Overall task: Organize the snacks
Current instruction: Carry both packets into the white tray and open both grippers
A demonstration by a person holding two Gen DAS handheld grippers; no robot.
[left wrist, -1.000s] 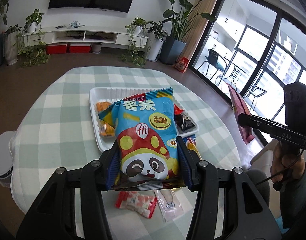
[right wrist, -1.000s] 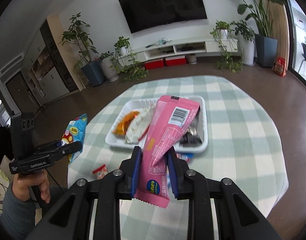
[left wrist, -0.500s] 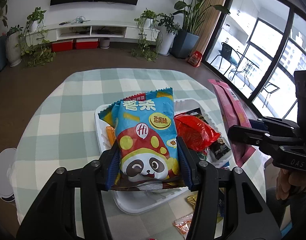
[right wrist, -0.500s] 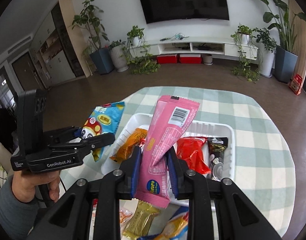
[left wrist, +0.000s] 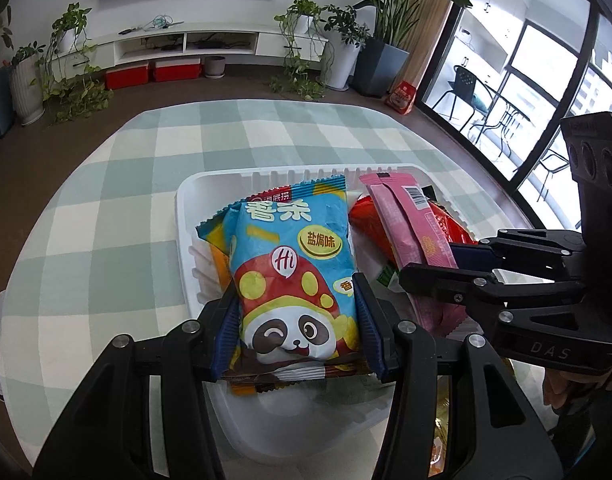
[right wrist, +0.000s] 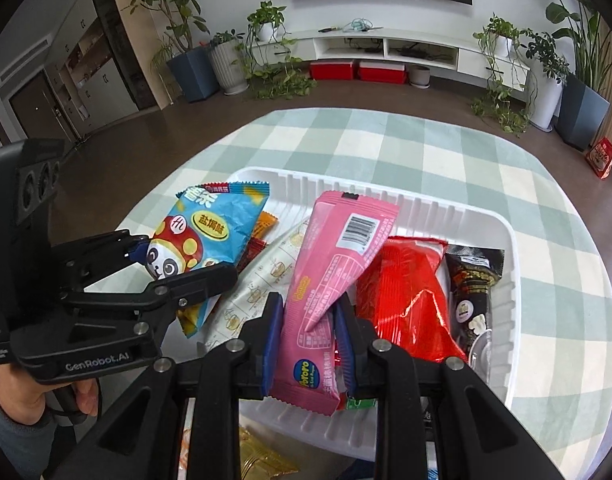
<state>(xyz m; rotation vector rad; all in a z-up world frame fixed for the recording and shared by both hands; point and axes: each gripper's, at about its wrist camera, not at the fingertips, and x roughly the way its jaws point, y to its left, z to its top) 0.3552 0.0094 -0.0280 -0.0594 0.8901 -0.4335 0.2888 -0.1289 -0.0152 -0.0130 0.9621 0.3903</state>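
My left gripper is shut on a blue panda chip bag and holds it over the left half of the white tray. My right gripper is shut on a long pink snack packet and holds it over the tray's middle. In the tray lie a red bag, a black packet, a white printed packet and an orange one. The left gripper with the blue bag shows in the right wrist view, the right gripper with the pink packet in the left wrist view.
The tray stands on a round table with a green-and-white checked cloth. Several loose small snacks lie on the cloth near the tray's front edge. Beyond the table are floor, plants and a TV shelf.
Both grippers have moved forward and down over the tray with their packets still held. The pink packet now hangs right beside the blue bag.
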